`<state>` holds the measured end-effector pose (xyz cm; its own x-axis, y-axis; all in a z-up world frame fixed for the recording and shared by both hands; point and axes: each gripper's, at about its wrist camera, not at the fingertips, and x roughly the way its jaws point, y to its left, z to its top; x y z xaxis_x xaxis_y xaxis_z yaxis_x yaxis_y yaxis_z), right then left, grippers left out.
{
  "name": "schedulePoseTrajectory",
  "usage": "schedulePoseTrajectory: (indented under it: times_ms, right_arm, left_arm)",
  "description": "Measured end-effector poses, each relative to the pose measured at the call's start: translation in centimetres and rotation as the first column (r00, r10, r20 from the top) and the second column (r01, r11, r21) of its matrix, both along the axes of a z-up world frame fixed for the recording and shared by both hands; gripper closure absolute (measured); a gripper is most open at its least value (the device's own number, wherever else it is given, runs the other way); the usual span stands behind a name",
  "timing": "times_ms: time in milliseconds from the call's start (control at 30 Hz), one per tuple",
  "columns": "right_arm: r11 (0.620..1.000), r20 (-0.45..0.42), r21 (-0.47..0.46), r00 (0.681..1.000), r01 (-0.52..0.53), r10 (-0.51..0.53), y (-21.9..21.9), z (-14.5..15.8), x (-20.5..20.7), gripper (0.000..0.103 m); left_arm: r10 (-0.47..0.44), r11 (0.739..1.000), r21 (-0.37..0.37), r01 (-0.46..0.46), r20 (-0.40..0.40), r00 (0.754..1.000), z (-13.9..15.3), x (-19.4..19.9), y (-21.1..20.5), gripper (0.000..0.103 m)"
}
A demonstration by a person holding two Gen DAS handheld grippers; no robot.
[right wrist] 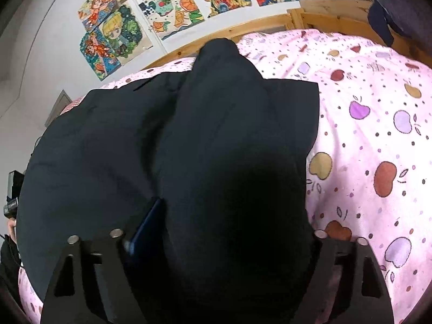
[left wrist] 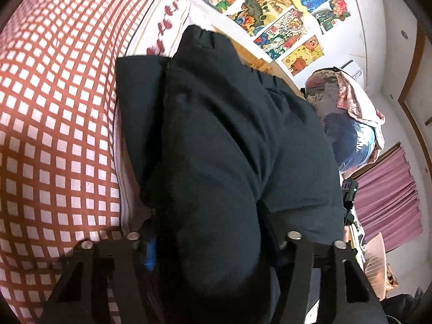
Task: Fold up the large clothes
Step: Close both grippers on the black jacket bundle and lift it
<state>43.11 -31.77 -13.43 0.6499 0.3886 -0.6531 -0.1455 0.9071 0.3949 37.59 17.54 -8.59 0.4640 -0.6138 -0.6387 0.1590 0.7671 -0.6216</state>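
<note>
A large black padded jacket (left wrist: pixel 221 135) lies on the bed and fills the middle of both views (right wrist: pixel 189 140). My left gripper (left wrist: pixel 213 243) has a thick bulge of the jacket between its two fingers. My right gripper (right wrist: pixel 218 237) also has a thick fold of the jacket bunched between its fingers, and a blue finger pad (right wrist: pixel 145 226) shows at the left of the fold. The fingertips of both grippers are hidden by cloth.
A red and white checked cover (left wrist: pixel 54 124) lies left of the jacket. A pink apple-print sheet (right wrist: pixel 378 135) covers the bed at right. A wooden bed frame (right wrist: pixel 270 24) and a wall of posters (right wrist: pixel 162 5) are behind. A heap of clothes (left wrist: pixel 345 113) sits at the right.
</note>
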Motion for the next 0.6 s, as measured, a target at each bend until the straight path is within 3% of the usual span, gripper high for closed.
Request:
schedulePoseTrajectory:
  times_ms: [233, 367, 600]
  right_arm:
    - [0.998, 0.071, -0.051, 0.997, 0.047, -0.043, 0.6, 1.5, -1.8, 0.065]
    - [0.991, 0.119, -0.094, 0.989, 0.094, -0.083, 1.4, 2.7, -3.8, 0.079]
    - [0.988, 0.172, 0.024, 0.973, 0.155, -0.157, 0.6, 5.4, -7.0, 0.087]
  left_arm:
    - [0.027, 0.997, 0.067, -0.03, 0.044, 0.999, 2.0, -1.4, -0.5, 0.065]
    - [0.033, 0.998, 0.055, -0.038, 0.089, 0.995, 3.6, -2.4, -0.7, 0.072]
    - [0.041, 0.999, 0.019, -0.045, 0.159, 0.986, 6.8, -4.7, -0.8, 0.076]
